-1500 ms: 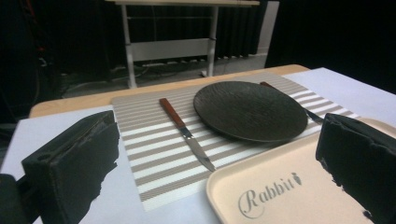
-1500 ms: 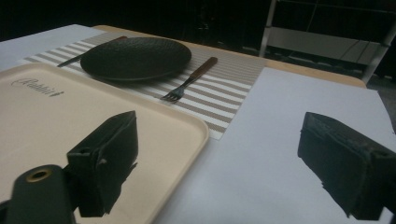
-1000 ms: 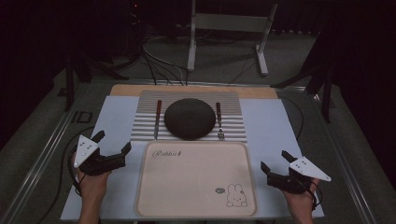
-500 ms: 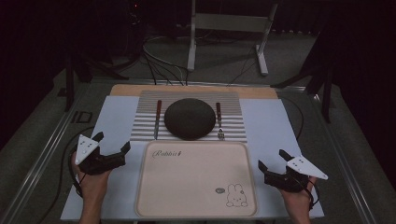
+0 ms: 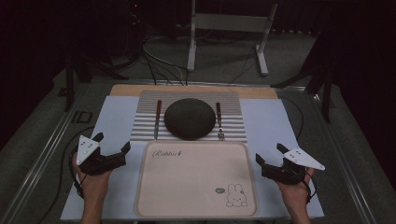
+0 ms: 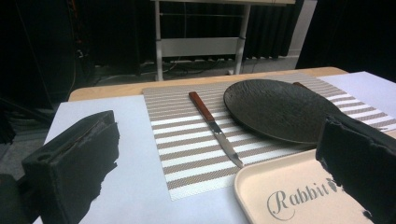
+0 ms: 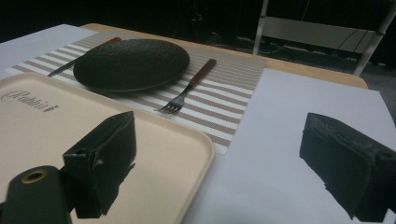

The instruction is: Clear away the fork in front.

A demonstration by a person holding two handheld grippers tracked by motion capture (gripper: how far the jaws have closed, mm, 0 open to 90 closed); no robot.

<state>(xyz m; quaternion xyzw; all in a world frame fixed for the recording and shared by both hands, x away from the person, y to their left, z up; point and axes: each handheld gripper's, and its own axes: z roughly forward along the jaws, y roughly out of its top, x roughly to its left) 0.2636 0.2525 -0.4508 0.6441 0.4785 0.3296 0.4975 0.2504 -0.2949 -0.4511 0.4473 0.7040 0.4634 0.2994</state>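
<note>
Left tongs (image 5: 112,151) and right tongs (image 5: 271,161) released, empty, flanking the tray (image 5: 196,205) on the near bench; both have drawn slightly nearer over the last second, suggesting no reach begun. Knife (image 6: 215,128), plate (image 5: 189,118) and fork (image 7: 187,91) lie untouched beyond. The gripper views resolve blade and tines.

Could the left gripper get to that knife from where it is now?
Probably yes. The left gripper is open, and between it and the knife there's just flat paper and striped placemat; the plate sits beside the knife, not across it.
</note>
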